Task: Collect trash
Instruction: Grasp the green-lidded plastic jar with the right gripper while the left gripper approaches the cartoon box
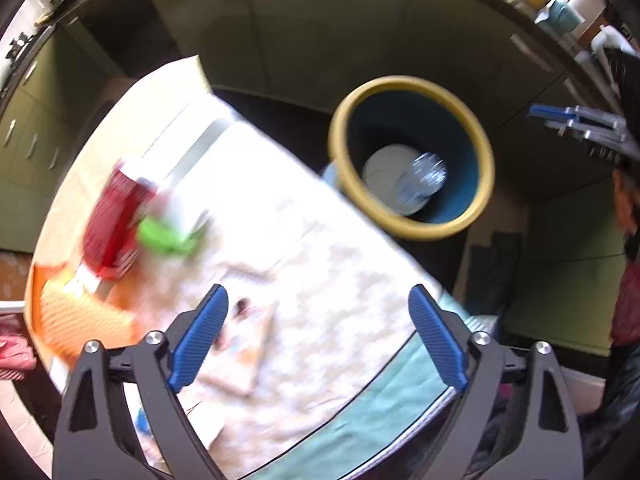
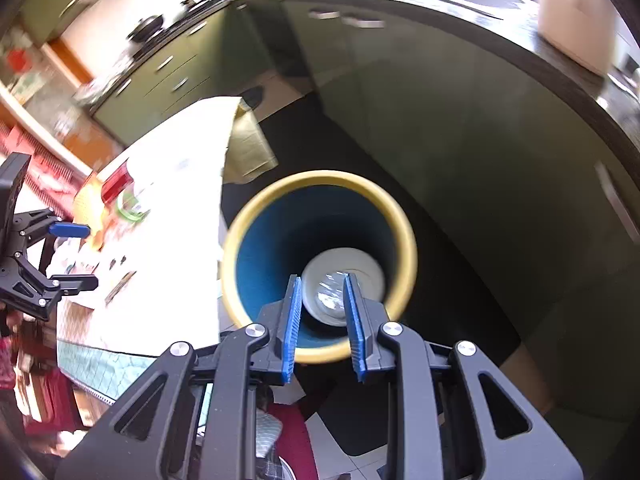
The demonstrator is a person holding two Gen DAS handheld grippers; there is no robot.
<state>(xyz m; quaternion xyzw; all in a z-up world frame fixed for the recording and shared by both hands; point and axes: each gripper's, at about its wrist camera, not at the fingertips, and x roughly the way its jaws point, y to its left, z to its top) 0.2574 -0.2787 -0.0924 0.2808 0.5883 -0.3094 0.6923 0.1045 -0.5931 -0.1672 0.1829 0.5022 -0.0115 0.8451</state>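
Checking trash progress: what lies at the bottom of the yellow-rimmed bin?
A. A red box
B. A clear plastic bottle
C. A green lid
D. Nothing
B: a clear bottle lies on the pale floor of the bin, seen below the right gripper.

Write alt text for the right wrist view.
The right gripper, its blue fingers slightly apart and holding nothing, points down into a yellow-rimmed blue bin with a clear plastic bottle at the bottom. A white-covered table lies left, where the left gripper shows.
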